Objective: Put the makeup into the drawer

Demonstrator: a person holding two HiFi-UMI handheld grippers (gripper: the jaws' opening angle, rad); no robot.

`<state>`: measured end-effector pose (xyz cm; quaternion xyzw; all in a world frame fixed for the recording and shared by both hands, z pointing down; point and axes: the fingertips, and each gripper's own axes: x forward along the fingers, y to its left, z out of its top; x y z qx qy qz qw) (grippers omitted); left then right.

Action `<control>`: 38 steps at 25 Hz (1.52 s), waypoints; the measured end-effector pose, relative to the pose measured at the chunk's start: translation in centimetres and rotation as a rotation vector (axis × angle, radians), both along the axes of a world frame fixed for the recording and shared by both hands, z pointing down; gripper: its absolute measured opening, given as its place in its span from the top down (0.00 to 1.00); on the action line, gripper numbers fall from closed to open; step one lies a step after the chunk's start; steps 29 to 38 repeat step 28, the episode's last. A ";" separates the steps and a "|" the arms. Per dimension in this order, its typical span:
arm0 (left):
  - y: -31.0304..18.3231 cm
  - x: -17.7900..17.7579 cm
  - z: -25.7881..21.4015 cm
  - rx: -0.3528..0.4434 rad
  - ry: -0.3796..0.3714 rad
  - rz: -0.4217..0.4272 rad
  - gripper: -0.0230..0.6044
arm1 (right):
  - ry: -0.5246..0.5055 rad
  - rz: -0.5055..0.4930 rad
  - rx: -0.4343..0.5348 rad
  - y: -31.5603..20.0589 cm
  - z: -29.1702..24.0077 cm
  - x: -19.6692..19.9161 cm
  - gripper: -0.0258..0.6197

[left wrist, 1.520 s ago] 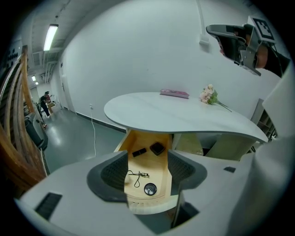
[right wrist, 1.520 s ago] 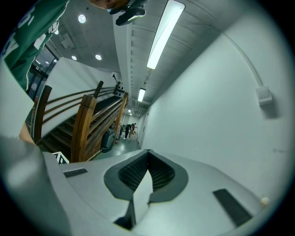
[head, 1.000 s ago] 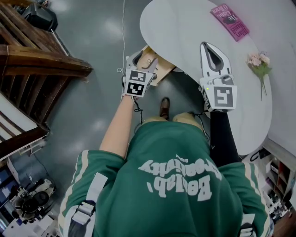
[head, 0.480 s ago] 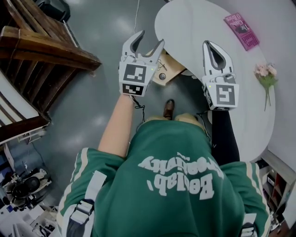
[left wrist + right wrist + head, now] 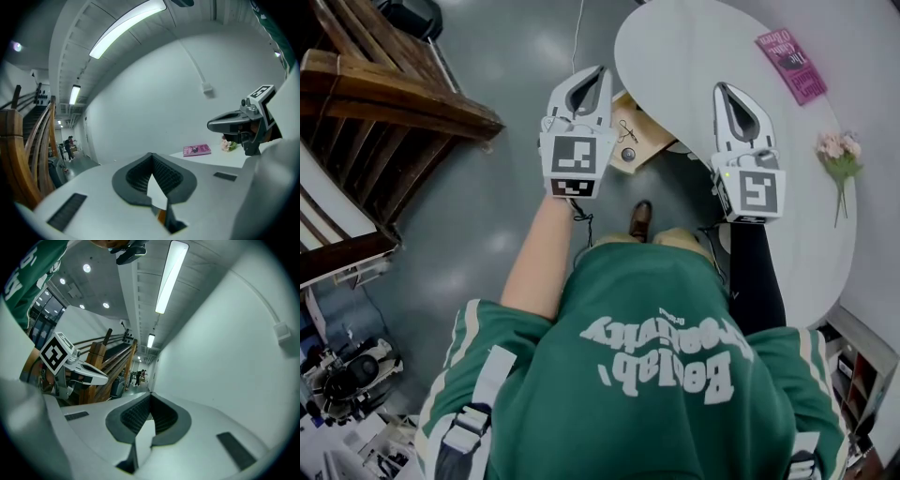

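Right of the brown wooden staircase (image 5: 394, 103), the left gripper (image 5: 598, 73) hovers level over the grey floor. Its jaws have just closed tip to tip on nothing, which suggests it has no load left to place. Just right of it the light wooden drawer (image 5: 649, 148) stands pulled out from under the white oval table (image 5: 694, 56), and the small dark round item (image 5: 627, 155) lying inside is probably the makeup, though it is too small to be sure. Further right, the right gripper (image 5: 721, 89) hangs over the table's near edge with its jaws shut and empty, likely just held clear, while the pink book (image 5: 789, 64) and pink flowers (image 5: 834, 150) lie at the table's right side.
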<state>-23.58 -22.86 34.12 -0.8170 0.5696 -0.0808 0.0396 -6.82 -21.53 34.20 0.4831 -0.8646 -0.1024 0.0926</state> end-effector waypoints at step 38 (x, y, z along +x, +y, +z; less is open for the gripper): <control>0.7 -3.0 0.7 -0.021 -0.009 -0.074 0.94 | -0.003 -0.032 -0.040 1.0 -0.7 -2.7 0.95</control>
